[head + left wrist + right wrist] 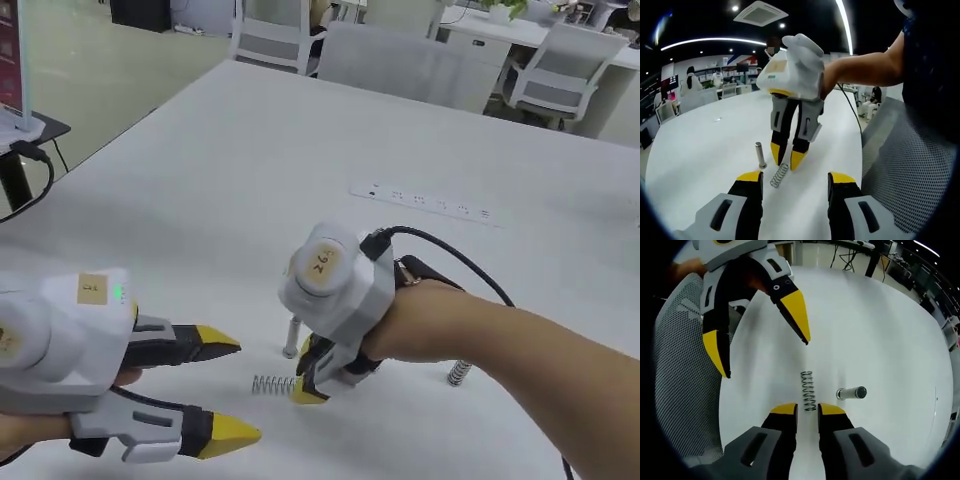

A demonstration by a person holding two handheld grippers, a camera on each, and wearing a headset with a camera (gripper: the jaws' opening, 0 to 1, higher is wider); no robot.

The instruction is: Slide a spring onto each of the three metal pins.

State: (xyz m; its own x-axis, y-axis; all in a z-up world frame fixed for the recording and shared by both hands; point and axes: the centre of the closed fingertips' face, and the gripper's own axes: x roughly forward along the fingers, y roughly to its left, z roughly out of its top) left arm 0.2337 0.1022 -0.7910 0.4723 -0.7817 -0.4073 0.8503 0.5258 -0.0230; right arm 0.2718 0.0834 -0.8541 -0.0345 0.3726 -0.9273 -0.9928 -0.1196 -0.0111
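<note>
Spring lies flat, 1 end between right gripper jaws.

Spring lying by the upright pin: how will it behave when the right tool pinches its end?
Spring looks thin-wired and open-coiled, so probably light and squashy; a hard pinch may bend it. Lying on its side on the smooth table, it may roll or skid from the right tool.
</note>
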